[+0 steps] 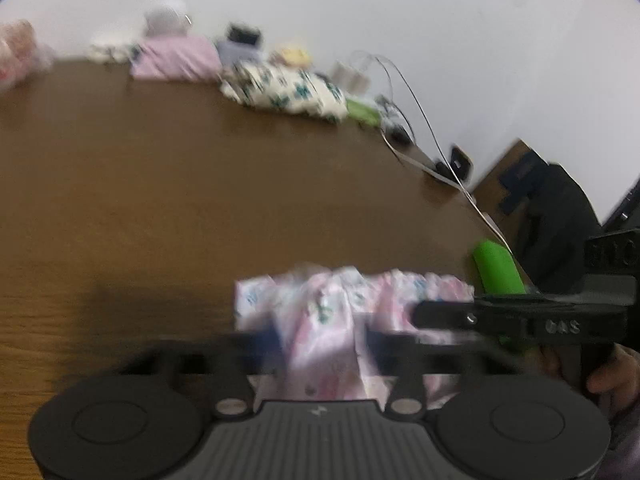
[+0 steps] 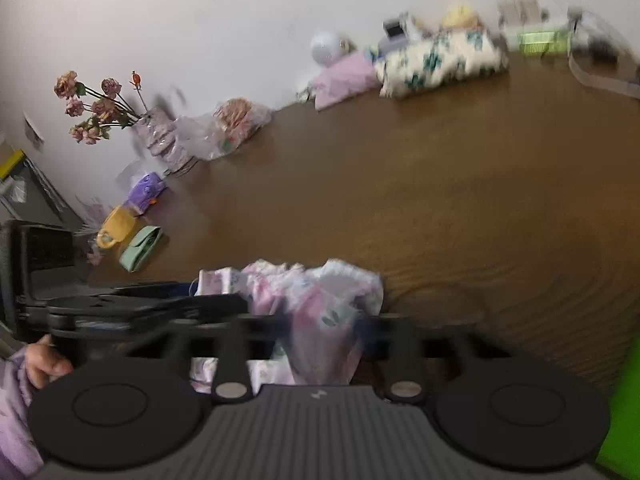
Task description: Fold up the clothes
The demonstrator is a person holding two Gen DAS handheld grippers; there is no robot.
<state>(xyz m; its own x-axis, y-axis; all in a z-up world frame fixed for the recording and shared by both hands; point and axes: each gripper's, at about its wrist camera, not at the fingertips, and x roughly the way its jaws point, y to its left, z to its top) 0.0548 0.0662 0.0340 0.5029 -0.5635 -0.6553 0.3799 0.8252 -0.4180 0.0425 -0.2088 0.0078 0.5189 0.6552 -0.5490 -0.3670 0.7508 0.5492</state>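
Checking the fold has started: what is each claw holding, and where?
Both the left claw and right claw pinch the pink patterned garment along its bunched near edge.

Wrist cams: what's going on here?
A person holds a gripper in each hand over a brown wooden table. The left gripper and the right gripper each have their jaws shut on a bunched pink floral garment. Other folded clothes sit along the far wall. Frames are blurred.

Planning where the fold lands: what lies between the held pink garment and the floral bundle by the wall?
Bare brown table, between the pink garment and floral bundle in both wrist views.
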